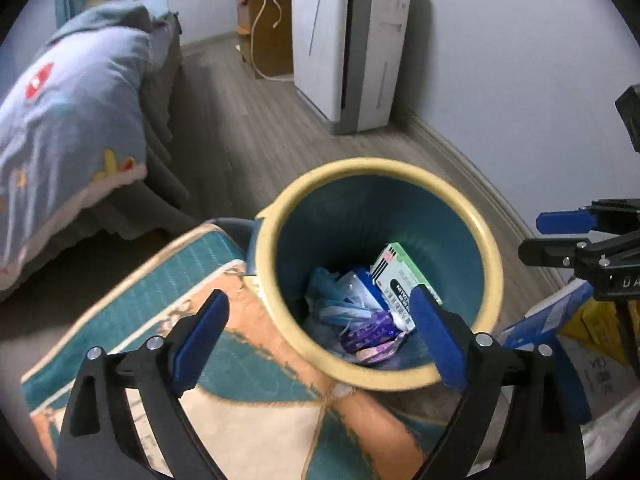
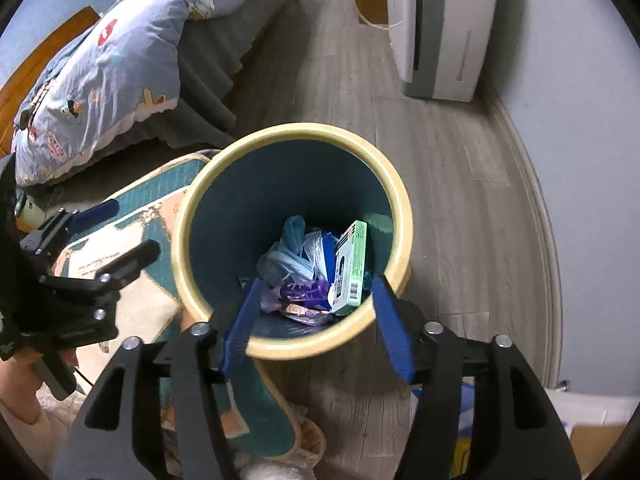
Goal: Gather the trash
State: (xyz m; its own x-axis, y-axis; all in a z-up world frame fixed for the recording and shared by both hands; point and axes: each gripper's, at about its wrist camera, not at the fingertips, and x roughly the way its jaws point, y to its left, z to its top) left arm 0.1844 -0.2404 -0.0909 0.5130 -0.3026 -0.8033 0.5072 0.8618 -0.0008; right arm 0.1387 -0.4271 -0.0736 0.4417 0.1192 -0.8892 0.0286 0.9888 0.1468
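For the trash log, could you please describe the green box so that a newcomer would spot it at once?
Find the teal bin with the cream rim on the wood floor beside the patterned rug. Inside, the green box leans against the wall on the side away from the rug. It is the only rigid, barcoded carton among crumpled wrappers.

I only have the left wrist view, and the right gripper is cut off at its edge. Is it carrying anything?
Observer: No. The right gripper is open and empty, with its fingers over the near rim of the bin.
Operator: Any trash on the floor between the bin and the wall?
Observer: None shows on the floorboards there in the right wrist view.
Operator: Where is my left gripper relative to the bin?
Observer: The left gripper is over the mat, left of the rim.
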